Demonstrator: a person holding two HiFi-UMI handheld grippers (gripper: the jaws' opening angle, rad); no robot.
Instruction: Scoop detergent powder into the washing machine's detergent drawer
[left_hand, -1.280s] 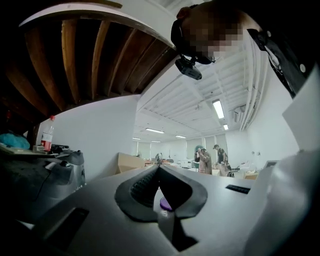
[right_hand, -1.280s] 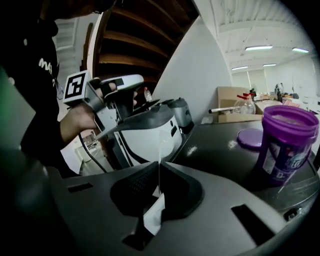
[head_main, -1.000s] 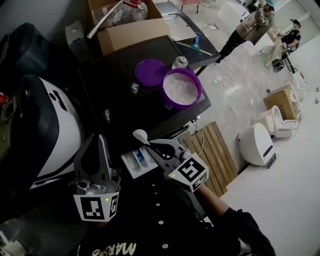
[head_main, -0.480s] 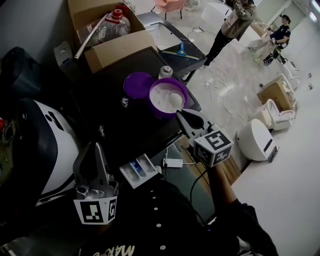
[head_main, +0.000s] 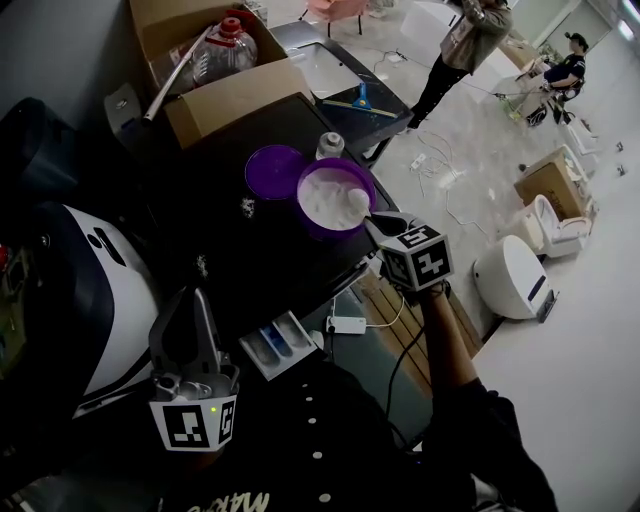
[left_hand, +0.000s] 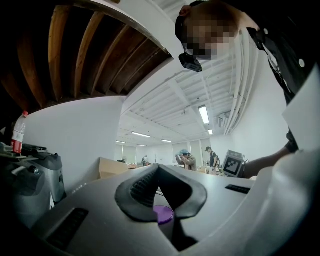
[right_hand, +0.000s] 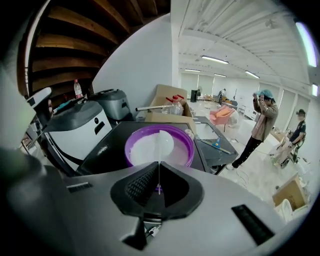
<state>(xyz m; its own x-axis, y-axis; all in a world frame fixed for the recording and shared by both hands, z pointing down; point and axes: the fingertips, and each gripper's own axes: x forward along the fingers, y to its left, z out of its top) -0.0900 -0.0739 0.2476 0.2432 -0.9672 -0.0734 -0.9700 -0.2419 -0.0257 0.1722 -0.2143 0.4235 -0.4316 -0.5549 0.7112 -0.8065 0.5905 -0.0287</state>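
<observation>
A purple tub (head_main: 335, 197) of white powder stands on the black washing machine top (head_main: 215, 205), its lid (head_main: 274, 169) beside it. My right gripper (head_main: 378, 221) is at the tub's right rim, shut on the thin handle of a white scoop (head_main: 357, 201) whose bowl lies over the powder. In the right gripper view the scoop (right_hand: 160, 142) runs from the shut right gripper (right_hand: 159, 166) out over the tub (right_hand: 159, 148). The detergent drawer (head_main: 278, 343) is pulled open below the machine's front. My left gripper (head_main: 192, 297) hangs left of the drawer. The left gripper (left_hand: 159, 168) has its pads together and holds nothing.
A cardboard box (head_main: 235, 88) with a plastic bottle (head_main: 222, 45) sits behind the tub, a small white bottle (head_main: 330, 145) beside it. A white-and-dark machine (head_main: 95, 275) stands at left. A power strip (head_main: 347, 325), wooden pallet (head_main: 395, 300) and white appliance (head_main: 515, 285) are on the floor; people (head_main: 470, 40) stand far right.
My right gripper carried the scoop from above the open drawer away to the purple tub, and its bowl now lies over the powder. The left gripper has stayed put.
</observation>
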